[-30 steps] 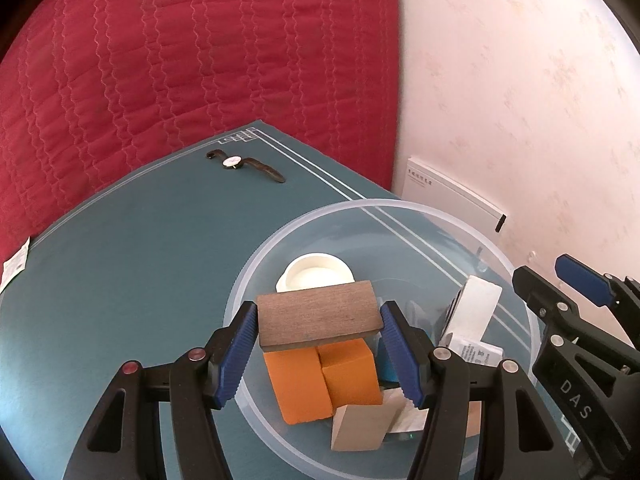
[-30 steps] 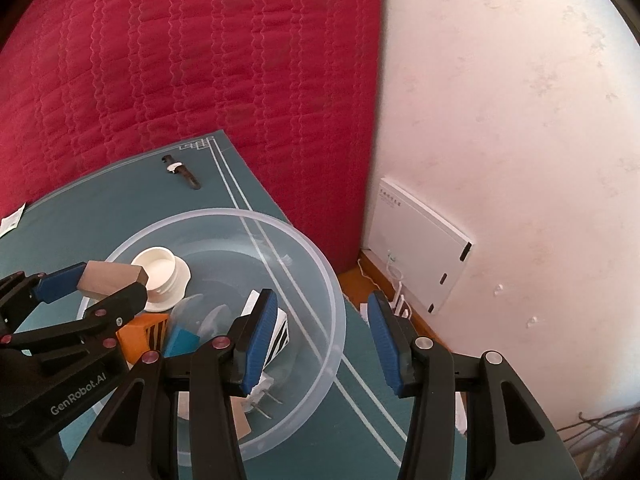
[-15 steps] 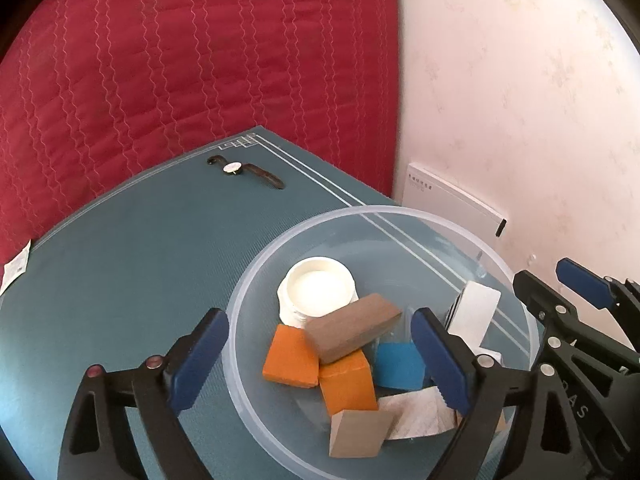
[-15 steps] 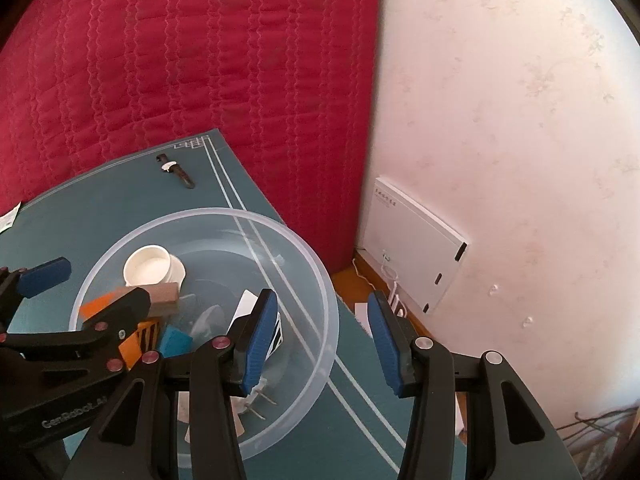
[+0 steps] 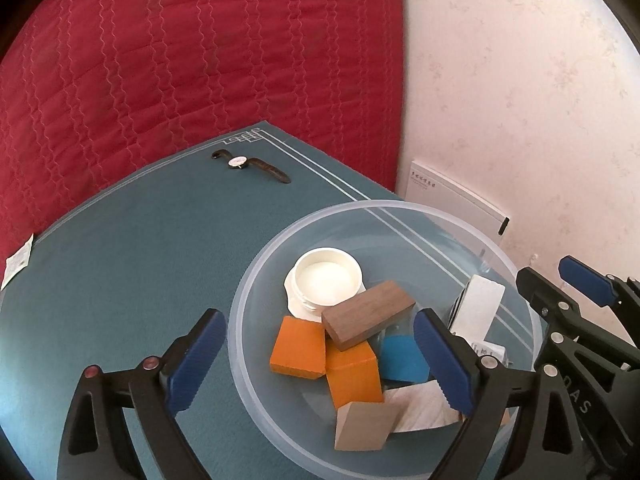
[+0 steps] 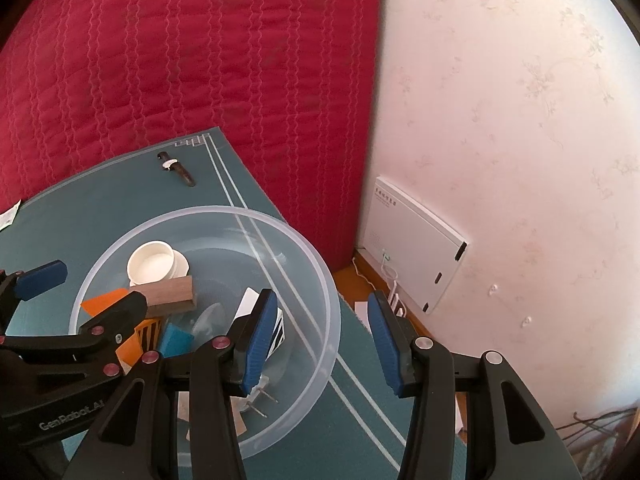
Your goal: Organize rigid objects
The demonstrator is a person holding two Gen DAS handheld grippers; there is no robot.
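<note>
A clear plastic bowl (image 5: pixel 256 304) (image 6: pixel 320 272) stands on the teal mat. In it a dark wooden block (image 5: pixel 366 314) (image 6: pixel 170 292) lies tilted across two orange blocks (image 5: pixel 298 346), beside a white round jar (image 5: pixel 326 280), a blue block (image 5: pixel 400 358), a pale wooden block (image 5: pixel 362 426) and a white box (image 5: pixel 478 306). My left gripper (image 5: pixel 320 360) (image 6: pixel 80 296) hangs over the bowl with its jaws opening wide; nothing touches the pads. At the bowl's right rim my right gripper (image 6: pixel 322 340) (image 5: pixel 560 284) is open, one finger over the bowl and one outside it.
A wristwatch (image 5: pixel 248 164) (image 6: pixel 176 168) lies near the mat's far corner. A paper slip (image 5: pixel 18 262) sits at the mat's left edge. A red quilted surface (image 5: pixel 200 60) rises behind the mat, and a white panel (image 6: pixel 416 248) hangs on the wall at the right.
My left gripper has let go of the dark wooden block and spread wide. The block has dropped into the bowl onto the orange blocks. The right gripper has kept still.
</note>
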